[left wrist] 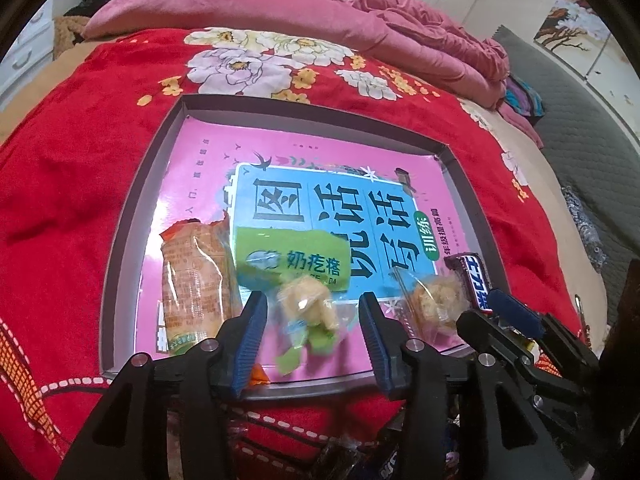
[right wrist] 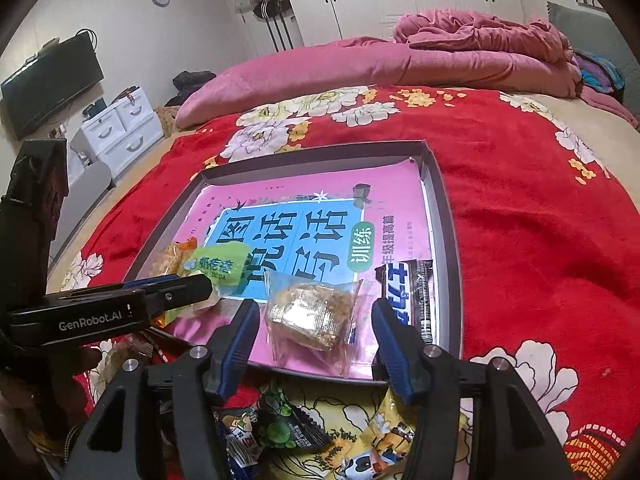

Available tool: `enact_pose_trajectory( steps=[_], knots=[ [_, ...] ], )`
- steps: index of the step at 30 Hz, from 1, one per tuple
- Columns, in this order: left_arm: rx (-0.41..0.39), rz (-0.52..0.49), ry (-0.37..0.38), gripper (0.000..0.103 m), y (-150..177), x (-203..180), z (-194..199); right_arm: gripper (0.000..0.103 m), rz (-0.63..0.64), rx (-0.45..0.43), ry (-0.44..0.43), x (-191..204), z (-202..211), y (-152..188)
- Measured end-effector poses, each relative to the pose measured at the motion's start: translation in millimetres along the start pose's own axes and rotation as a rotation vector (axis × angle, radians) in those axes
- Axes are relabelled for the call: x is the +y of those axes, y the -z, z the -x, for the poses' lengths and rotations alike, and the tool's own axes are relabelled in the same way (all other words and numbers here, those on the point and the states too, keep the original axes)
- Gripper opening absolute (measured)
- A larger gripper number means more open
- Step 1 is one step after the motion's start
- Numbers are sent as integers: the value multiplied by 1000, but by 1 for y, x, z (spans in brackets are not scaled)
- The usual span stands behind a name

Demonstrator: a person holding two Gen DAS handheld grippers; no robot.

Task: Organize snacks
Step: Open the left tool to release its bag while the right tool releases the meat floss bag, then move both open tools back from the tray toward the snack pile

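Observation:
A shallow grey tray (left wrist: 160, 168) (right wrist: 444, 216) lined with a pink and blue book cover lies on the red bedspread. Along its near edge lie an orange snack bag (left wrist: 196, 284), a green-labelled clear packet (left wrist: 304, 288) (right wrist: 216, 268), a clear packet with a crumbly square (left wrist: 434, 304) (right wrist: 316, 316) and a dark chocolate bar (left wrist: 474, 280) (right wrist: 412, 300). My left gripper (left wrist: 312, 320) is open with the green packet between its fingers. My right gripper (right wrist: 316, 332) (left wrist: 508, 312) is open around the crumbly packet.
Several loose snack packets (right wrist: 288, 428) lie on the bedspread just in front of the tray. A pink pillow (right wrist: 320, 68) and a crumpled pink quilt (right wrist: 492, 40) lie at the far side of the bed. White drawers (right wrist: 120, 132) stand left.

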State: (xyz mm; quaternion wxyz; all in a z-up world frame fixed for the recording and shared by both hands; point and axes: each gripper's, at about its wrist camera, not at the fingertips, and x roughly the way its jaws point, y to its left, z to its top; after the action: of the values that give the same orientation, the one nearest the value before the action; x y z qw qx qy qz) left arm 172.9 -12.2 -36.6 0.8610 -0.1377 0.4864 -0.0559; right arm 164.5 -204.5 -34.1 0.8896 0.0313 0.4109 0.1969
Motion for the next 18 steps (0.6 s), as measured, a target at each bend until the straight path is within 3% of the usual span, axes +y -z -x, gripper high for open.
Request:
enact_pose_trajectory(
  steps=[3,6,18],
  knots=[
    [-4,7,6,51,0,1,4,60,-1,-9,-2,0,2,-1],
    [-13,15,17,59,1,3,9,60,-1,-18,-2,0,4,-1],
    [-52,9,25,63,2,4,32,64,1,-57,0,1,13,-3]
  ],
)
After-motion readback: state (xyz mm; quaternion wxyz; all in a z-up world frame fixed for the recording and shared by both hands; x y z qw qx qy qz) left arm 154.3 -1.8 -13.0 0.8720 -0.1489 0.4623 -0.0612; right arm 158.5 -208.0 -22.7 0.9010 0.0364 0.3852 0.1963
